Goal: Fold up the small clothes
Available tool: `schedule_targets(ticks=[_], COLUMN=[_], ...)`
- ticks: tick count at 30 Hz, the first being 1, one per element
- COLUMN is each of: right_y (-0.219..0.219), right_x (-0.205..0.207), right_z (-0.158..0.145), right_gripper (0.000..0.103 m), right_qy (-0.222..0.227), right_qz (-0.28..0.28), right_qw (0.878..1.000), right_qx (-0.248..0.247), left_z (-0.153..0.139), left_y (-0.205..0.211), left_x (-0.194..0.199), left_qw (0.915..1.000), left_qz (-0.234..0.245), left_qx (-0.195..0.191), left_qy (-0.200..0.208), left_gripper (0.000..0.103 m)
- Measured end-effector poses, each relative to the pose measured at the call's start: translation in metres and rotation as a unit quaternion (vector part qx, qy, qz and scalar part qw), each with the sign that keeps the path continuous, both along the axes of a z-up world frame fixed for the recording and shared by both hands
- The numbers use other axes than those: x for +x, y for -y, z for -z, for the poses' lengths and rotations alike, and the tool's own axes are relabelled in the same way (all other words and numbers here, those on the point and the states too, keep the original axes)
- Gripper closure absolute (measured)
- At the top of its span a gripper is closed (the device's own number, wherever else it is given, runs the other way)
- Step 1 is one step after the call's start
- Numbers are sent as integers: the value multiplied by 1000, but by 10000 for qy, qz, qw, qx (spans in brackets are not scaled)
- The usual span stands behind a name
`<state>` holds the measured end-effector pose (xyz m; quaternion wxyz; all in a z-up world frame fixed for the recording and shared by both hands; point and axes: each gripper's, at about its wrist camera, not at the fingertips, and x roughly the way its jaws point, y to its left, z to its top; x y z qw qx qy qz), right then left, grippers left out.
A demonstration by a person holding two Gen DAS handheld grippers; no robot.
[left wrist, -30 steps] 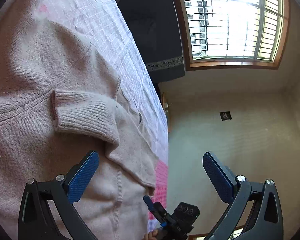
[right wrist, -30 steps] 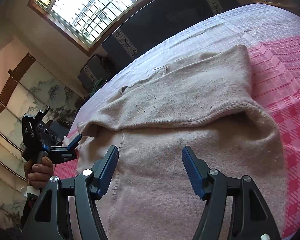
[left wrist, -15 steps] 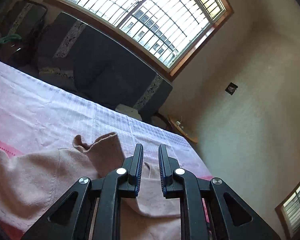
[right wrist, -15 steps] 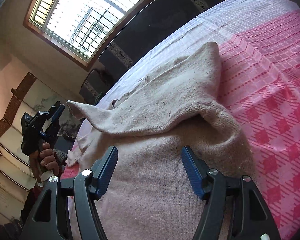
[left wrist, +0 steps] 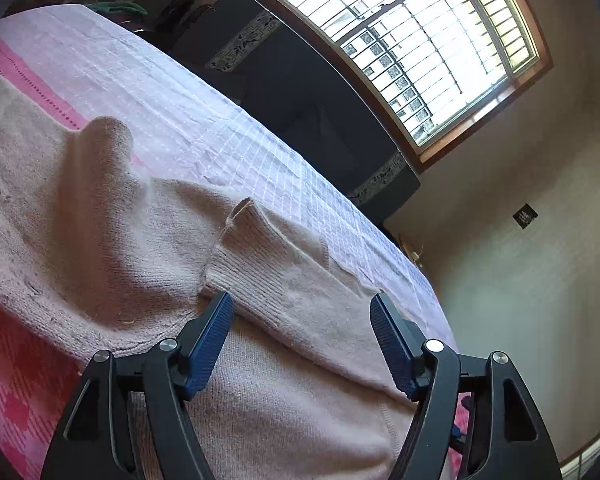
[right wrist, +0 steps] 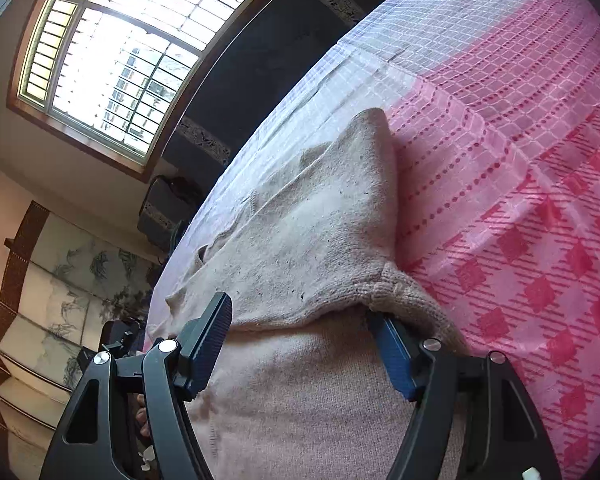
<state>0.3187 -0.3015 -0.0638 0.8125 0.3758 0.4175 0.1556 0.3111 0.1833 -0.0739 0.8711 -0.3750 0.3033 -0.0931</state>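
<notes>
A pale beige knit sweater (left wrist: 100,248) lies spread on a pink and white checked bedspread (left wrist: 172,96). Its left sleeve is folded over the body, and the ribbed cuff (left wrist: 260,268) lies flat just ahead of my left gripper (left wrist: 302,304). That gripper's jaws are opening, with the sleeve between them and the pads off it. In the right wrist view the other sleeve (right wrist: 324,232) is folded across the body too. My right gripper (right wrist: 300,312) is opening slightly, one blue pad at that sleeve's ribbed cuff (right wrist: 404,292), nothing clamped.
The bedspread (right wrist: 520,200) stretches bare to the right of the sweater. A dark sofa (left wrist: 308,96) stands past the far bed edge under a large barred window (left wrist: 428,40). A painted folding screen (right wrist: 60,280) stands at the left. The person's hand (right wrist: 140,412) shows low beside my right gripper.
The left gripper shut on the left sleeve, lifted it, laid it across the sweater's body and opened again. The right gripper moved closer to the other folded sleeve's cuff.
</notes>
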Motion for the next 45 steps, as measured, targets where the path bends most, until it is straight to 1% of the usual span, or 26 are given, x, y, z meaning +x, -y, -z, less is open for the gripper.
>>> schedule_targets(ticks=[2,3,4,5,6,7,10,12,13,15,17,19,24,26,28,29,30,32,34,36,38,40,42,44,45], right_y=[7,8,8,12,19,25,31,33,33,28,30,34,42,43,42,38,32,13,-11,-33,-54,-69,-78,-85,-86], right_x=[2,3,3,2,0,-3,-8,-10,-9,-4,-5,-6,-8,-12,-25,-32,-39,-47,-47,-44,-38,-30,-23,-21,-23], right_z=[5,6,8,12,19,21,17,16,16,18,18,22,29,28,23,18,9,-11,-27,-34,-33,-26,-17,-13,-12], right_gripper=[45,69,94,95,100,101,101,100,96,97,98,99,99,95,86,85,85,84,82,80,75,73,73,72,69], right_qy=[-14,-56,-146,-217,-233,-218,-134,-109,-71,-101,-100,-107,-147,-165,-162,-110,25,415,730,981,1047,961,769,669,686], right_qz=[282,382,463,547,619,675,734,749,694,395,468,547,506,445,454,439,371,117,-155,-440,-727,-963,-1096,-1173,-1182], right_qw=[9995,9993,9986,9978,9977,9975,9967,9965,9970,9988,9985,9984,9983,9984,9985,9989,9992,9958,9844,9703,9534,9413,9337,9272,9249], right_qx=[133,10,-223,-291,-150,-71,-325,-348,-322,-261,-265,-116,229,308,277,131,-124,-807,-1596,-2167,-2735,-3090,-3320,-3493,-3547], left_z=[4,5,5,4,5,4,5,5,4,5,5,5,4,4,4,4,4,3,-1,-10,-20,-26,-30,-33,-34], left_y=[3,5,5,6,7,7,9,11,13,15,16,17,19,19,19,19,20,21,23,23,14,-8,-46,-94,-121], left_x=[2,2,1,1,1,3,4,5,6,8,9,10,9,10,10,10,10,10,6,-6,-24,-42,-57,-69,-75], left_qw=[9998,9998,9998,9998,9997,9996,9993,9989,9987,9983,9981,9979,9973,9971,9971,9971,9970,9967,9952,9928,9922,9932,9922,9879,9849], left_qz=[54,62,34,22,9,-5,-26,-10,5,35,31,27,30,31,32,30,28,6,-98,-237,-422,-641,-977,-1347,-1536], left_qx=[49,81,132,165,195,215,301,383,424,484,527,545,637,656,657,661,671,714,872,1102,1134,923,628,439,384], left_qy=[-173,-148,-130,-138,-153,-173,-229,-266,-276,-311,-325,-340,-369,-377,-379,-380,-384,-396,-434,-413,-290,-294,-446,-627,-700], left_gripper=[32,32,31,31,31,31,31,31,30,28,28,28,28,28,28,28,28,28,27,27,27,25,24,23,23])
